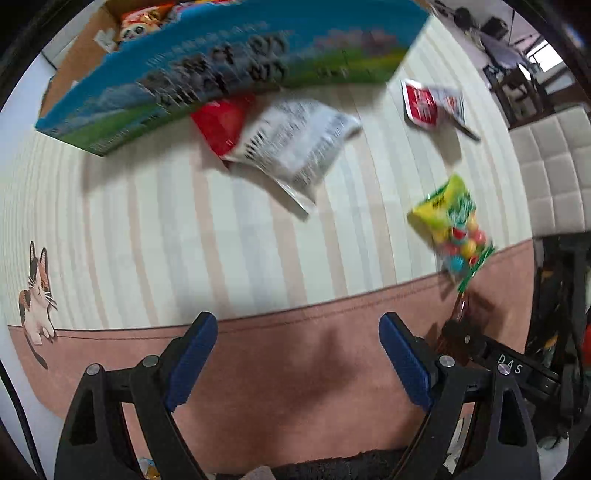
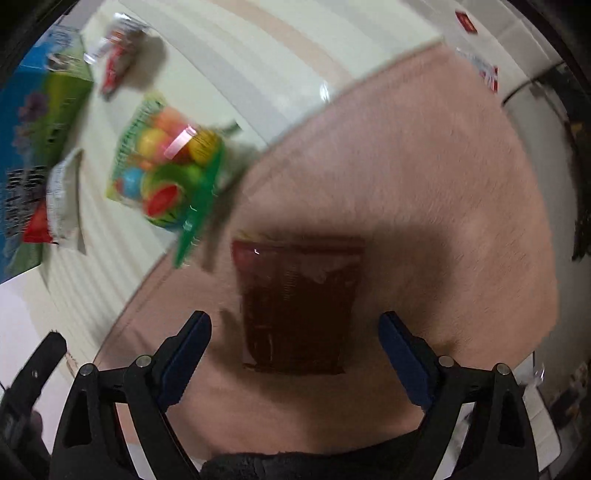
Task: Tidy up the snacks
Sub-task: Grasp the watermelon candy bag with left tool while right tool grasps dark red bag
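My left gripper (image 1: 299, 319) hangs open over the pink border of a rug (image 1: 295, 369), with nothing between its blue pads. My right gripper (image 2: 295, 315) is open too. A dark red snack packet (image 2: 299, 306) lies flat on the rug just ahead, between the finger lines, and the pads do not touch it. A yellow-green bag of coloured candy balls (image 1: 450, 225) (image 2: 166, 170) lies at the edge of the pink border. A white and red snack bag (image 1: 288, 144) lies beside a blue printed box (image 1: 221, 70) that holds other snack packs (image 1: 142, 22).
A small red and white packet (image 1: 432, 103) (image 2: 118, 51) lies farther out on the cream striped part of the rug. A padded white seat (image 1: 554, 173) and dark equipment (image 1: 561, 332) stand at the right. A cat picture (image 1: 37, 295) marks the rug's left edge.
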